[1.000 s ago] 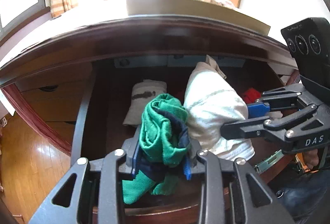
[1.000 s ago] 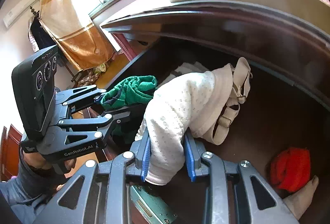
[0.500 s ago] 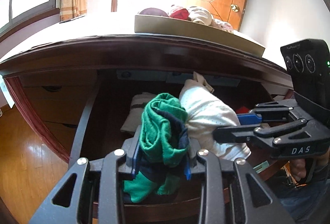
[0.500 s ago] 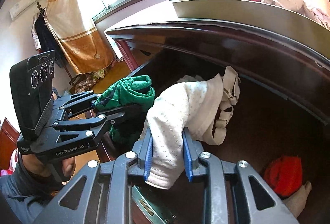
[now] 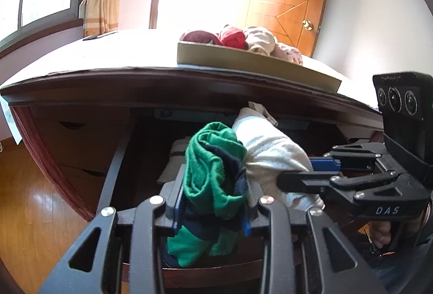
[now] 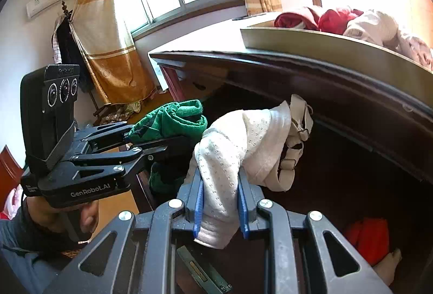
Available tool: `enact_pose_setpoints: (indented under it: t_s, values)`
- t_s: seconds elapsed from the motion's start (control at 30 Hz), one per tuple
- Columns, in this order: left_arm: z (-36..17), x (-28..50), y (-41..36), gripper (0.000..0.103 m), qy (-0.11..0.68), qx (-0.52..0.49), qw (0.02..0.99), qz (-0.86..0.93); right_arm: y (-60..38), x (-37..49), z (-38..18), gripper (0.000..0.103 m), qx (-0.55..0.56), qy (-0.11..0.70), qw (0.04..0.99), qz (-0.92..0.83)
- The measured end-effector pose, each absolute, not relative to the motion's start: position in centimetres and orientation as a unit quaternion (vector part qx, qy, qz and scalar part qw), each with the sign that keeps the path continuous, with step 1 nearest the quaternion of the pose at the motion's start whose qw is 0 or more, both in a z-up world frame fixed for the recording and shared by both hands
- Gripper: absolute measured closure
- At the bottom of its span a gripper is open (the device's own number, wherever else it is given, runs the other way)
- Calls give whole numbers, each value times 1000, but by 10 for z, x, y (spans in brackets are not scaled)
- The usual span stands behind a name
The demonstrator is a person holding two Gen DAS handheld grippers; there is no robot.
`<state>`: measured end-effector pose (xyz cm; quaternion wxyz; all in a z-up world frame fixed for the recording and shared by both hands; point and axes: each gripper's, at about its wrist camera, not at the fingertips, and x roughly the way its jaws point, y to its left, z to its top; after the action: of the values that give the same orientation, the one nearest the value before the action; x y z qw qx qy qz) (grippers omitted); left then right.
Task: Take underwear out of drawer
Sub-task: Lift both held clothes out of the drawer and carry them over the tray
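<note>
My left gripper [image 5: 211, 208] is shut on a rolled green and navy underwear [image 5: 213, 166], lifted above the open dark wooden drawer [image 5: 113, 166]. Beside it on the right, my right gripper [image 6: 219, 206] is shut on a white dotted undergarment [image 6: 238, 142] with beige straps, its blue pads pressing the cloth. In the left wrist view that white bundle [image 5: 273, 156] touches the green one, and the right gripper's body [image 5: 360, 185] reaches in from the right. In the right wrist view the left gripper's body [image 6: 81, 166] and the green roll [image 6: 173, 120] sit at the left.
Inside the drawer lie a red garment [image 6: 368, 237], a beige piece [image 6: 387, 264] and a pale folded cloth [image 5: 173, 158]. A shallow box [image 5: 257, 61] with several rolled clothes stands on the dresser top. The dresser's overhanging edge [image 6: 338, 77] runs just above the drawer. Wooden floor [image 5: 29, 212] at left.
Both grippers have risen with their garments, so the dresser top and box show lower in view. The right gripper's pads have squeezed tighter on the white cloth.
</note>
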<state>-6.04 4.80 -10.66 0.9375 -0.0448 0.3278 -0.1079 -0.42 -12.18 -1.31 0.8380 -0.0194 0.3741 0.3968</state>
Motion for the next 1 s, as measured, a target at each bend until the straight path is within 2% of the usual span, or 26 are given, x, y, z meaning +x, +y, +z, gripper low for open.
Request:
enact_pose_setpoints:
  t_s: [1.0]
  values:
    - [-68, -77, 50, 72, 231, -68, 964, -112, -140, -53, 22, 80, -56, 243, 884, 395]
